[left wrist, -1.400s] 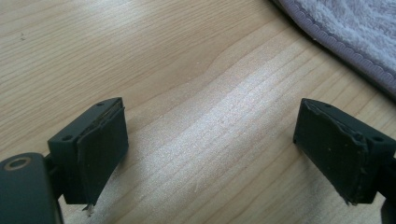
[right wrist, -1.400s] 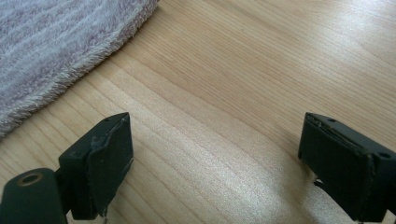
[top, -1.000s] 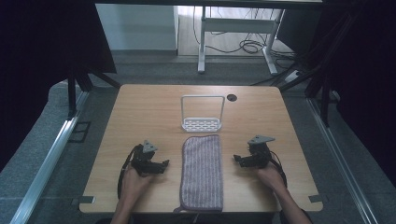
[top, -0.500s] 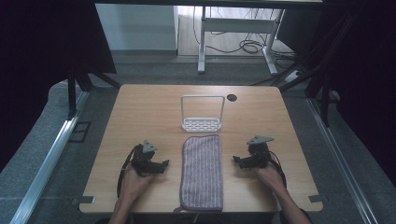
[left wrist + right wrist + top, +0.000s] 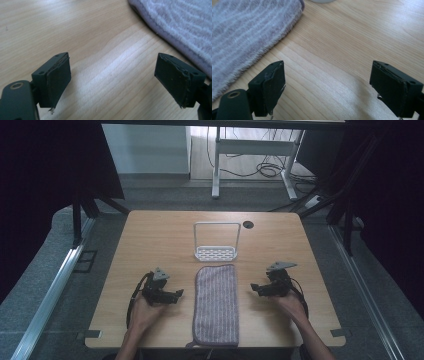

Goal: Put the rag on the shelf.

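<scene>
High view: we see a folded towel (image 5: 216, 305) lying lengthwise at the near middle of a wooden table (image 5: 150, 235), with the left gripper (image 5: 176, 294) and the right gripper (image 5: 256, 288) resting on either side of it, each just beside a long edge but apart from the cloth. We judge this flanking posture to be a ready stance: both tools point inward at the towel so that either long edge can be pinched without reaching across.

Left gripper view: the jaws stand wide with bare wood between them, and the towel's rounded border (image 5: 180, 27) crosses the upper right. Right gripper view: the jaws are likewise spread wide and hold nothing, having just been closing a little with only tabletop between them; the towel (image 5: 249, 32) fills the upper left.

The towel is a long, narrow rectangle, greyish mauve with pale ribbed stripes running along its length, its pile soft and fuzzy at the edge and its corners rounded. It appears folded flat and lies neat.

Beyond its far end stands a white wire-handled rack (image 5: 216, 251) with a perforated base, near the towel but not touching it. We take it as a likely destination, though nothing confirms that.
</scene>
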Action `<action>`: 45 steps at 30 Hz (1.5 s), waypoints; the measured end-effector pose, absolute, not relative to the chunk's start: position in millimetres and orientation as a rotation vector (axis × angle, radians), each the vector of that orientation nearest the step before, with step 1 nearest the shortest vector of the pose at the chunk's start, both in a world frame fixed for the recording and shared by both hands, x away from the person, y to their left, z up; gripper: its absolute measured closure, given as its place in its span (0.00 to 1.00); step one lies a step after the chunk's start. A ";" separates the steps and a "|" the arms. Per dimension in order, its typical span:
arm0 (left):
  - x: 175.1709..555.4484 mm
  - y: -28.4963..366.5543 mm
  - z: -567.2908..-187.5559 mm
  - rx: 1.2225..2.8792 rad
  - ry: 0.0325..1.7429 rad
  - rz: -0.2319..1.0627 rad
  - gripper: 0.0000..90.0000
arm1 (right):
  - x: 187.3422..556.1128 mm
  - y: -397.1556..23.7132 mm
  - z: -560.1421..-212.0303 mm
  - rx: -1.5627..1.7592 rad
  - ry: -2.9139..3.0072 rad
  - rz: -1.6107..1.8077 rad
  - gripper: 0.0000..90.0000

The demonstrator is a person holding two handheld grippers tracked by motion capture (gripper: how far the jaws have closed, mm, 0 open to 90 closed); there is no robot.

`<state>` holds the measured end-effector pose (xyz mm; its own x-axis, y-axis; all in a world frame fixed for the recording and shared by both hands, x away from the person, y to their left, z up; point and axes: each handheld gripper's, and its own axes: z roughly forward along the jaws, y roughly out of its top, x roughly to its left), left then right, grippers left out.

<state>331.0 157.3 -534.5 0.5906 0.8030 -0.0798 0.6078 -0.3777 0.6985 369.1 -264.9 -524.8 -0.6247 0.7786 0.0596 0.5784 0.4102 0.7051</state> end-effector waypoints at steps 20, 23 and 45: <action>382.9 97.3 -511.6 2.206 0.947 0.321 0.31 | 397.0 -210.4 -503.8 1.128 2.491 1.085 0.33; 392.8 89.0 -516.2 2.224 0.932 0.286 0.39 | 402.2 -200.9 -505.9 1.126 2.496 1.068 0.38; 399.4 70.5 -533.2 2.222 0.955 0.202 0.85 | 408.3 -175.5 -529.3 1.011 2.567 1.010 0.92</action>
<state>399.4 70.5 -533.2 0.7158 0.6872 -0.1239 0.5781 -0.4838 0.6571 408.3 -175.5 -529.3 -0.7449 0.6647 0.0569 0.5254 0.5319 0.6641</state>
